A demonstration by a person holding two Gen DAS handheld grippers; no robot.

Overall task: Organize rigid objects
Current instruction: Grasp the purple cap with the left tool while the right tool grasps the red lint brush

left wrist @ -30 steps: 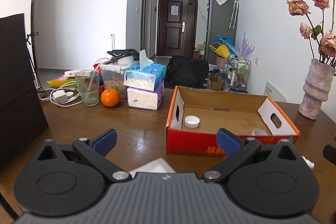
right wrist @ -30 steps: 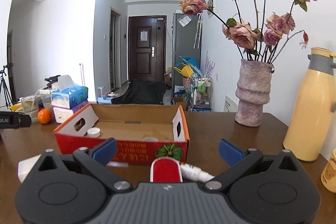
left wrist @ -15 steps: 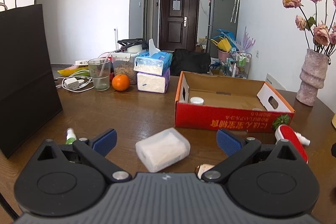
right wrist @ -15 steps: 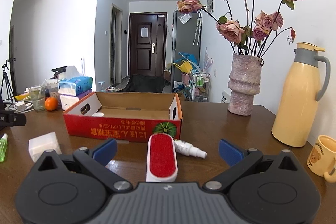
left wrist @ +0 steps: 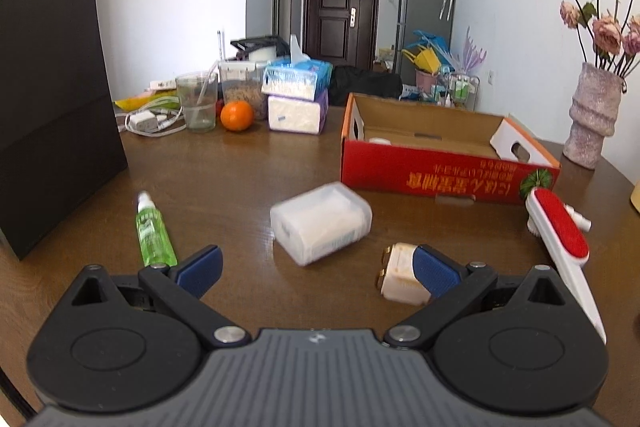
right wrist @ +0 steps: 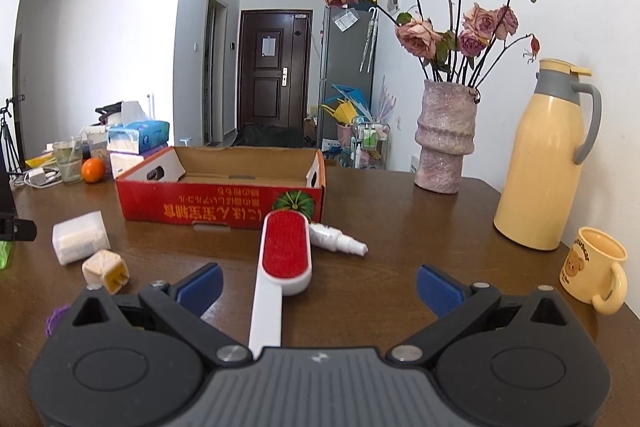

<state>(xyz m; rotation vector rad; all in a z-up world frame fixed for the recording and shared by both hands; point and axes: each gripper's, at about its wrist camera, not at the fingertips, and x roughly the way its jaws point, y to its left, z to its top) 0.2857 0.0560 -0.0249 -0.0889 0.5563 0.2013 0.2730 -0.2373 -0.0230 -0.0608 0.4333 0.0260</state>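
Observation:
An open red cardboard box (left wrist: 444, 171) (right wrist: 220, 205) stands mid-table with a white cap (left wrist: 380, 141) inside. In front of it lie a clear plastic box (left wrist: 320, 227) (right wrist: 80, 242), a cream plug adapter (left wrist: 400, 273) (right wrist: 106, 270), a green spray bottle (left wrist: 152, 229), a red-and-white lint brush (left wrist: 560, 237) (right wrist: 286, 255) and a small white spray bottle (right wrist: 338, 241). My left gripper (left wrist: 318, 269) is open, just short of the clear box, its right fingertip in front of the adapter. My right gripper (right wrist: 318, 285) is open over the brush handle.
A black paper bag (left wrist: 52, 107) stands at the left. Tissue packs (left wrist: 296, 95), an orange (left wrist: 237, 115), a glass (left wrist: 197, 107) and cables sit at the back. A vase of roses (right wrist: 444, 139), a cream flask (right wrist: 540, 163) and a mug (right wrist: 592, 269) stand on the right.
Both grippers have pulled back from the red box and risen, so the clear box, adapter, green bottle and the whole brush have come into view. Both stay open.

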